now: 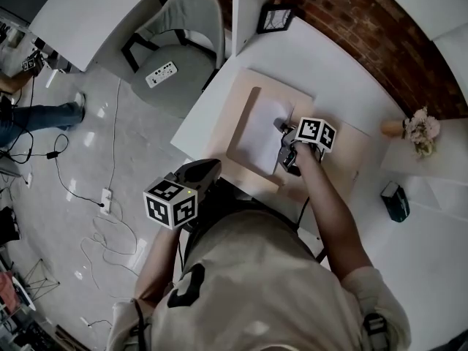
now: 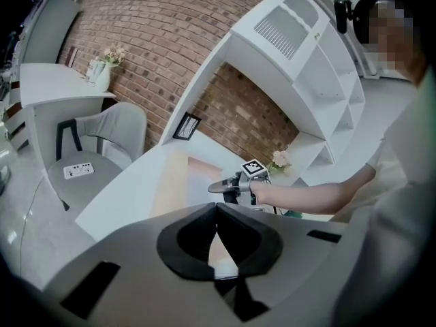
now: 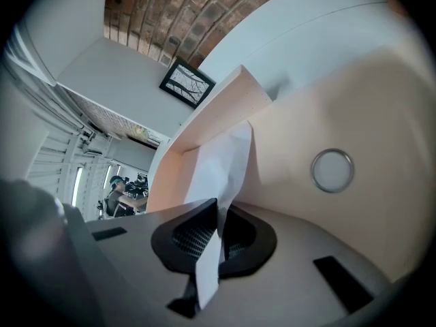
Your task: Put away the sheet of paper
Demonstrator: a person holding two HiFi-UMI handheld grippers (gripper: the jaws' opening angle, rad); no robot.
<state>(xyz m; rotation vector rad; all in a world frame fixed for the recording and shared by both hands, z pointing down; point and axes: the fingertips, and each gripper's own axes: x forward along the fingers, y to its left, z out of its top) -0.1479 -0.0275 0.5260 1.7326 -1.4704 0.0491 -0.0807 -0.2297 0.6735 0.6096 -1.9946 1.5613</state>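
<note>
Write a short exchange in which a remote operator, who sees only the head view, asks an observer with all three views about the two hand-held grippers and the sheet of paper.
Operator: The right hand-held gripper sits at the edge of the sheet of paper. Has it got hold?
Observer: Yes. The right gripper view shows its jaws shut on the sheet, whose edge passes between them.
Operator: And the left hand-held gripper, back by the person's body?
Observer: The left gripper view shows its jaws together with nothing between them.
</note>
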